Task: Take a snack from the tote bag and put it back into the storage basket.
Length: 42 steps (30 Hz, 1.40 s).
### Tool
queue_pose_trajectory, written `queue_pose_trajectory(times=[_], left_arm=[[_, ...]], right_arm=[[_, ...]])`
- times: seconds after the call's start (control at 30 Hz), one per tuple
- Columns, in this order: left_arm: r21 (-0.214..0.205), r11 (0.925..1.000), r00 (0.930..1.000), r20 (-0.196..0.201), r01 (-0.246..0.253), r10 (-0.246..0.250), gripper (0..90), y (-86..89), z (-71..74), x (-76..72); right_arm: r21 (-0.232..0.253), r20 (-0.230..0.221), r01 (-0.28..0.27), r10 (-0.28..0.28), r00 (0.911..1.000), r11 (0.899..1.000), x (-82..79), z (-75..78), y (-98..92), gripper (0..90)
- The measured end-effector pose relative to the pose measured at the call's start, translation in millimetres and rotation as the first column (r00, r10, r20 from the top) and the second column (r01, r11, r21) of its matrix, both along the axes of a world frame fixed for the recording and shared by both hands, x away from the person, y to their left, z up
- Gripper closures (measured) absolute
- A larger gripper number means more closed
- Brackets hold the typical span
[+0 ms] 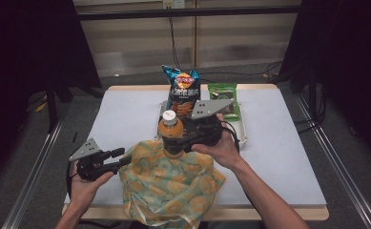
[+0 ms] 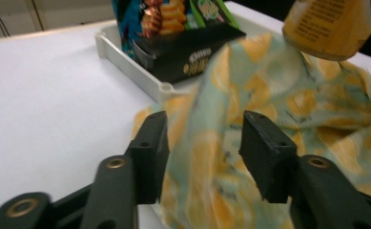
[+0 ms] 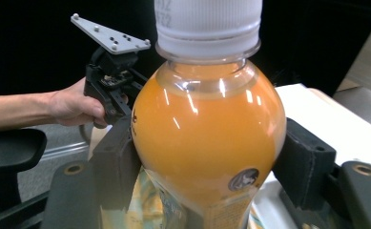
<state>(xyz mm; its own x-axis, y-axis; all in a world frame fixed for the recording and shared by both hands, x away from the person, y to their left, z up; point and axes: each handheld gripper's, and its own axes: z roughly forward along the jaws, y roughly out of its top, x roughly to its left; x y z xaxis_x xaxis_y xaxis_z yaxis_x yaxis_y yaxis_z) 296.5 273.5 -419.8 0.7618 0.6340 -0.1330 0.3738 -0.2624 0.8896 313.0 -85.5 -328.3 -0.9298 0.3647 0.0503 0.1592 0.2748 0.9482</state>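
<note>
Left claw (image 1: 118, 157) parted and level; right claw (image 1: 176, 138) clamped, raised.

A white tray (image 1: 243, 128) sits on the white table (image 1: 126, 114), toward its far side. In the tray a blue bag of crisps (image 1: 182, 90) stands upright, printed with orange crisps. Just beside it, toward the table's right, lies a green snack packet (image 1: 223, 93). In the left gripper view a black Oreo box (image 2: 192, 52) rests in the tray in front of the bags, against the tray's near wall.
</note>
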Motion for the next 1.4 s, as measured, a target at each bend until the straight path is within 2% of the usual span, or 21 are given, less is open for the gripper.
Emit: queue_pose_trajectory(times=[0.07, 0.13, 0.17, 0.23, 0.33, 0.37, 0.4, 0.43, 0.5, 0.57, 0.67, 0.77, 0.83, 0.87, 0.93, 1.03, 1.13, 1.2, 1.3, 1.4], left_arm=[[0.011, 0.9999, 0.9999, 0.016, -0.003, 0.003, 44.9, -2.7, 4.3, 4.7], [0.009, 0.9997, 0.9997, 0.014, 0.021, -0.021, 40.3, -8.4, 5.8, 10.4], [0.002, 0.9991, 0.9991, 0.0, 0.043, -0.043, 38.6, -13.4, 4.3, 14.0], [0.018, 0.9981, 0.9979, -0.028, 0.06, -0.059, 34.8, -24.8, -3.2, 20.5], [0.058, 0.9945, 0.9941, -0.069, 0.087, -0.083, 34.8, -40.1, -19.5, 28.6], [0.099, 0.9912, 0.9936, -0.08, 0.088, -0.08, 36.5, -44.7, -24.3, 29.9], [0.133, 0.985, 0.9912, -0.088, 0.11, -0.098, 43.1, -47.0, -28.2, 30.6], [0.133, 0.9836, 0.9891, -0.099, 0.122, -0.109, 56.5, -48.8, -31.9, 30.3], [0.146, 0.9761, 0.982, -0.123, 0.161, -0.143, 75.9, -48.3, -35.5, 28.5], [0.145, 0.9741, 0.9788, -0.134, 0.174, -0.155, 87.9, -45.3, -36.6, 25.4], [0.158, 0.9712, 0.9772, -0.144, 0.178, -0.156, 90.0, -36.6, -37.6, 21.2], [0.163, 0.9714, 0.9773, -0.152, 0.172, -0.148, 90.0, -30.6, -41.0, 15.6], [0.174, 0.9675, 0.9747, -0.16, 0.183, -0.156, 90.0, -27.4, -41.9, 13.5], [0.17, 0.9679, 0.974, -0.163, 0.185, -0.158, 90.0, -26.7, -42.4, 12.2], [0.194, 0.9623, 0.9736, -0.163, 0.191, -0.16, 90.0, -22.2, -42.1, 7.8], [0.151, 0.9745, 0.9766, -0.162, 0.166, -0.141, 90.0, -11.6, -44.6, 4.8], [0.143, 0.9777, 0.9784, -0.16, 0.154, -0.131, 89.6, -10.1, -48.0, 6.0], [0.107, 0.9848, 0.9814, -0.149, 0.137, -0.121, 88.0, -9.9, -46.1, 5.7], [0.061, 0.9901, 0.9842, -0.132, 0.126, -0.117, 80.9, -7.8, -41.4, 3.5], [0.04, 0.9927, 0.9863, -0.124, 0.114, -0.108, 70.8, -6.4, -39.2, 0.8]], right_arm=[[0.005, 0.006, 0.016, -0.016, 0.9999, 1.0, 0.5, 2.6, -8.9, 31.0], [0.009, 0.012, 0.04, -0.04, 0.9991, 0.999, 0.8, 4.3, -18.4, 31.0], [0.013, 0.011, 0.053, -0.053, 0.9985, 0.999, 1.2, 4.9, -23.7, 31.0], [0.027, 0.013, 0.078, -0.079, 0.9968, 0.997, 2.9, 5.3, -34.3, 31.0], [0.033, 0.006, 0.116, -0.117, 0.9931, 0.993, 5.7, 4.4, -49.3, 31.0], [0.03, 0.005, 0.128, -0.128, 0.9918, 0.991, 6.8, 3.5, -54.0, 31.0], [0.026, 0.005, 0.142, -0.142, 0.9899, 0.99, 7.7, 2.4, -58.9, 31.1], [0.027, 0.003, 0.154, -0.154, 0.988, 0.988, 8.5, 0.9, -63.8, 31.0], [0.023, -0.002, 0.177, -0.177, 0.9841, 0.984, 10.3, -2.3, -73.0, 31.0], [0.018, -0.006, 0.199, -0.199, 0.98, 0.98, 12.4, -6.6, -81.8, 31.0], [0.013, -0.018, 0.229, -0.229, 0.9733, 0.973, 15.8, -14.2, -93.6, 31.0], [-0.004, -0.026, 0.263, -0.263, 0.9644, 0.965, 19.4, -20.9, -102.9, 31.0], [-0.005, -0.031, 0.281, -0.281, 0.9593, 0.96, 21.6, -24.5, -108.5, 31.0], [-0.007, -0.031, 0.287, -0.287, 0.9574, 0.958, 22.7, -26.0, -111.1, 31.0], [-0.013, -0.031, 0.302, -0.302, 0.9526, 0.953, 24.9, -29.1, -115.9, 31.0], [-0.023, -0.033, 0.318, -0.318, 0.9475, 0.948, 28.6, -34.1, -121.8, 31.0], [-0.029, -0.039, 0.332, -0.333, 0.942, 0.943, 35.4, -39.2, -125.7, 31.0], [-0.029, -0.044, 0.342, -0.343, 0.9382, 0.939, 39.2, -42.8, -128.5, 31.0], [-0.037, -0.049, 0.349, -0.351, 0.9351, 0.936, 45.1, -49.1, -133.2, 31.0], [-0.054, -0.055, 0.359, -0.362, 0.9307, 0.932, 50.7, -54.4, -136.9, 31.1]])
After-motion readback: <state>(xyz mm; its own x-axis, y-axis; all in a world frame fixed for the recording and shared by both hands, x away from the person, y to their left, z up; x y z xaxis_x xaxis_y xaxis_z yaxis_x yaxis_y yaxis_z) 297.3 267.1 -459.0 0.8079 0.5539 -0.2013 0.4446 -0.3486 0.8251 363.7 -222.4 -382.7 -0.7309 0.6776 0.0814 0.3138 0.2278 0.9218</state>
